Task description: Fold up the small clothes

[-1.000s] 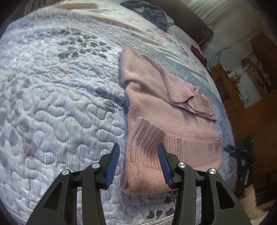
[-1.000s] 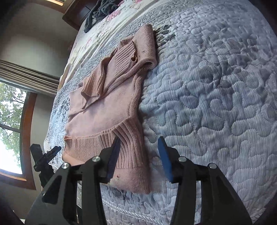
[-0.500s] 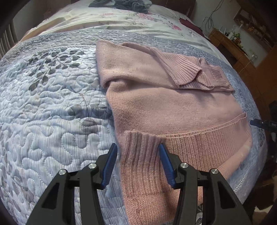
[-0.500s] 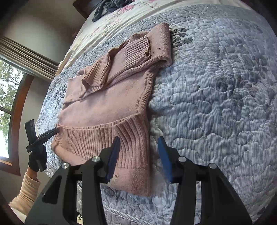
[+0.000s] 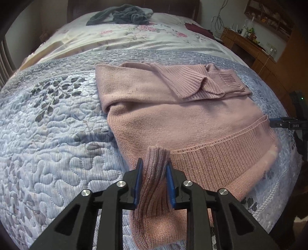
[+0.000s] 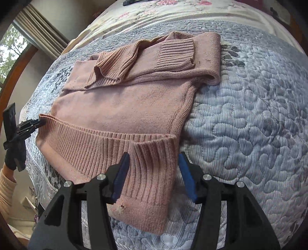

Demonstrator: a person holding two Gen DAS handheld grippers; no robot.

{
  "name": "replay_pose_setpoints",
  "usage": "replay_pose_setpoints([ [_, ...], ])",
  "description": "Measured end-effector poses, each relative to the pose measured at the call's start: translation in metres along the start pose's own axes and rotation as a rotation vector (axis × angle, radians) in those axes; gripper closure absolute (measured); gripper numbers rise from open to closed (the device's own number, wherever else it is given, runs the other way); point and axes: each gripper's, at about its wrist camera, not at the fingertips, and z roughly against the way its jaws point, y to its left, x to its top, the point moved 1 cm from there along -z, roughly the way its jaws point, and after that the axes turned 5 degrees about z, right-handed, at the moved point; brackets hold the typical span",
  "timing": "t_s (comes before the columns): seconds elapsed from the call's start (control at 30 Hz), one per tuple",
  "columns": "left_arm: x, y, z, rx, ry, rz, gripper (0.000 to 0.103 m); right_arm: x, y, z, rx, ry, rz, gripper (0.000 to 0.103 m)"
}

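Lying flat on the quilt (image 5: pixel 48 153), the pink sweater (image 5: pixel 173 123) is getting its ribbed hem corner pinched by the left gripper (image 5: pixel 154 169); right gripper (image 6: pixel 154 163) is straddling the other corner, jaws spread apart.

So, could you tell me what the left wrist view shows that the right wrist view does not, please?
Only the left wrist view shows the left gripper shut on a bunched corner of the ribbed hem, a grey garment at the head of the bed, and a wooden desk. Only the right wrist view shows the right gripper open, straddling the other hem corner, plus a window and curtain. Both show the pink sweater with sleeves folded across it on the quilted bedspread.
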Motion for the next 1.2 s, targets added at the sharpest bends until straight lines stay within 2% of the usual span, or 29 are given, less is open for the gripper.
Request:
replay_pose_setpoints([
  [0.1, 0.0, -0.006, -0.006, -0.006, 0.018, -0.016, 0.08, 0.005, 0.008, -0.01, -0.051, 0.015, 0.054, 0.048],
  [0.2, 0.002, -0.001, -0.024, 0.018, 0.054, 0.006, 0.079, 0.008, 0.013, -0.021, -0.096, 0.032, 0.085, 0.052],
  [0.3, 0.002, 0.007, -0.038, 0.021, 0.076, 0.04, 0.077, 0.006, 0.017, -0.022, -0.148, 0.033, 0.129, 0.071],
  [0.33, 0.002, 0.008, -0.04, 0.018, 0.077, 0.044, 0.076, 0.005, 0.02, -0.021, -0.154, 0.028, 0.14, 0.084],
  [0.37, 0.002, 0.008, -0.041, 0.017, 0.076, 0.046, 0.076, 0.003, 0.021, -0.019, -0.149, 0.024, 0.146, 0.091],
  [0.43, 0.001, 0.007, -0.039, 0.016, 0.07, 0.049, 0.077, -0.001, 0.025, -0.012, -0.144, 0.009, 0.162, 0.093],
  [0.5, -0.001, 0.005, -0.032, -0.002, 0.052, 0.059, 0.087, -0.006, 0.028, -0.002, -0.145, -0.013, 0.18, 0.093],
  [0.77, -0.008, -0.01, 0.032, -0.043, -0.109, 0.065, 0.09, -0.017, 0.028, 0.061, -0.002, -0.16, 0.081, 0.094],
  [0.87, -0.001, -0.014, 0.054, -0.04, -0.164, 0.074, 0.09, -0.013, 0.033, 0.08, 0.011, -0.194, 0.081, 0.094],
  [1.0, 0.022, -0.014, 0.072, -0.023, -0.234, 0.089, 0.09, 0.004, 0.037, 0.101, 0.003, -0.237, 0.089, 0.094],
  [1.2, 0.075, -0.002, 0.075, -0.001, -0.307, 0.124, 0.09, 0.054, 0.025, 0.118, -0.041, -0.277, 0.087, 0.094],
])
